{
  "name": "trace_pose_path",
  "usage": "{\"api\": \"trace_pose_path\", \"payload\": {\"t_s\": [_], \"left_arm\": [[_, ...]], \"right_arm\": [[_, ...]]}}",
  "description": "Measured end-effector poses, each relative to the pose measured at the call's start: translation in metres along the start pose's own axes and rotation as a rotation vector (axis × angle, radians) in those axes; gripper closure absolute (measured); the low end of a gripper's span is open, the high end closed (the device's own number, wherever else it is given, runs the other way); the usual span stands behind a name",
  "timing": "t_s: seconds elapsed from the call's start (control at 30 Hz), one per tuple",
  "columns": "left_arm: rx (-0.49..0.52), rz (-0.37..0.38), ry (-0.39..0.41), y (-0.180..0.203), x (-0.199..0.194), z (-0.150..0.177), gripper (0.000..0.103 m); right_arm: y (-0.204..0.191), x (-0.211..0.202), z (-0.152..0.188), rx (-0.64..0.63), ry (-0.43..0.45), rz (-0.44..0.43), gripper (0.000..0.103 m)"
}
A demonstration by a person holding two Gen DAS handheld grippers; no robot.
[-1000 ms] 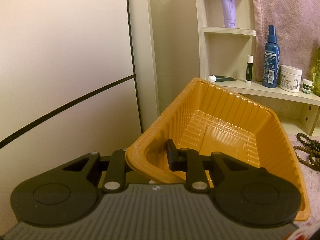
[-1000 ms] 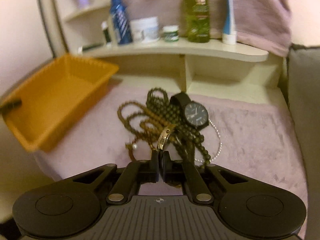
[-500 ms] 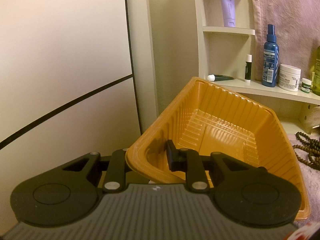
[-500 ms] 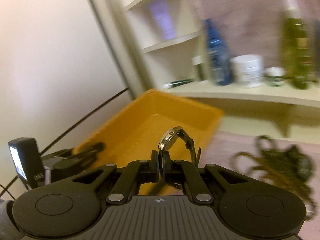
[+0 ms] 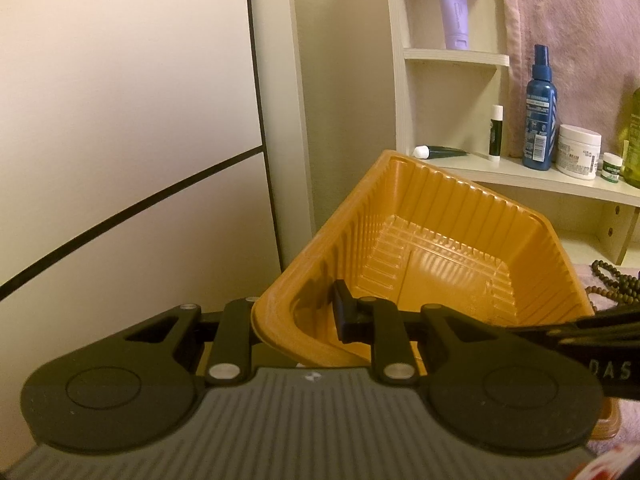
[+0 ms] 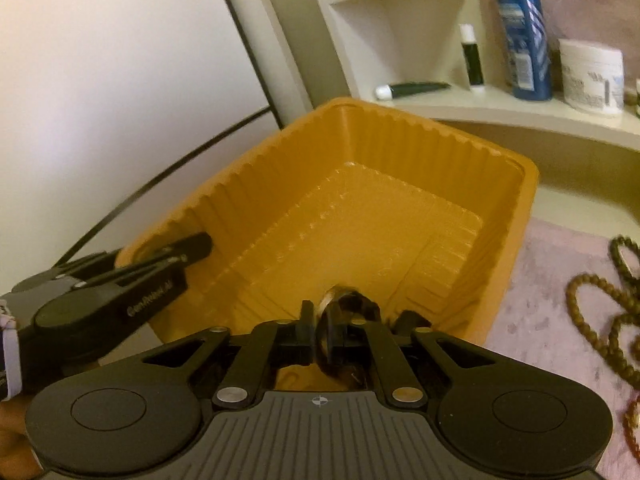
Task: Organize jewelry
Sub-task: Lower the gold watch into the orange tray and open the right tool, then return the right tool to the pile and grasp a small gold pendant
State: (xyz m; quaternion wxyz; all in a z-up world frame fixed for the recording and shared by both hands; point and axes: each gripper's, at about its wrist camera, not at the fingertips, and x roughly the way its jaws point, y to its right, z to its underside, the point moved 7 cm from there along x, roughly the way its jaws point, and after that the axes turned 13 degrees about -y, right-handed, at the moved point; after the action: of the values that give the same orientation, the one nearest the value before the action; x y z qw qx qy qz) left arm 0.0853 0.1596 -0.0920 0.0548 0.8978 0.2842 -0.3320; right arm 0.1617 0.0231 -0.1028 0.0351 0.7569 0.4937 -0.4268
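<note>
Left claw (image 5: 296, 320): clamped on the near rim of the orange tray (image 5: 460, 216), one finger inside the wall, one outside; the tray is tipped up toward the right claw.
Right claw (image 6: 320, 340): narrow, pinching a wristwatch (image 6: 340, 312) just above the tray's near edge; the watch hangs over the tray's inside, not yet resting on the floor of it.
Handling: the watch looks small and rigid at the case, floppy at the strap, likely slick metal; the case edge seems the surest hold; the tray is thin ribbed plastic, light and bendy, best held at the rim.
Remaining jewelry: bead strings (image 6: 600, 312) lie on the pink cloth (image 6: 552, 264) beside the tray.
Hard to tell: the watch is blurred and half hidden by the fingers; the beads are cut off at the frame edge.
</note>
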Motion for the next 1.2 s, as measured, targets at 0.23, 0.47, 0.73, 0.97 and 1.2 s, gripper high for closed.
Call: {"api": "trace_pose_path", "payload": {"t_s": [0.23,0.47,0.73,0.97,1.2], "left_arm": [[0.004,-0.002,-0.001,0.001,0.001,-0.001,0.083],[0.003,-0.002,-0.001,0.000,0.001,-0.001,0.083],[0.005,-0.003,-0.002,0.001,0.001,0.000,0.083],[0.010,-0.004,-0.001,0.000,0.002,-0.001,0.083],[0.013,-0.005,0.001,0.000,0.001,-0.001,0.083]], "right_arm": [[0.006,-0.043,-0.004,0.075,0.094,-0.012,0.068],[0.051,-0.097,0.025,0.196,0.143,0.081,0.061],[0.115,-0.143,0.085,0.351,0.118,0.270,0.061],[0.141,-0.163,0.116,0.420,0.096,0.346,0.061],[0.142,-0.154,0.112,0.386,0.078,0.356,0.061]]}}
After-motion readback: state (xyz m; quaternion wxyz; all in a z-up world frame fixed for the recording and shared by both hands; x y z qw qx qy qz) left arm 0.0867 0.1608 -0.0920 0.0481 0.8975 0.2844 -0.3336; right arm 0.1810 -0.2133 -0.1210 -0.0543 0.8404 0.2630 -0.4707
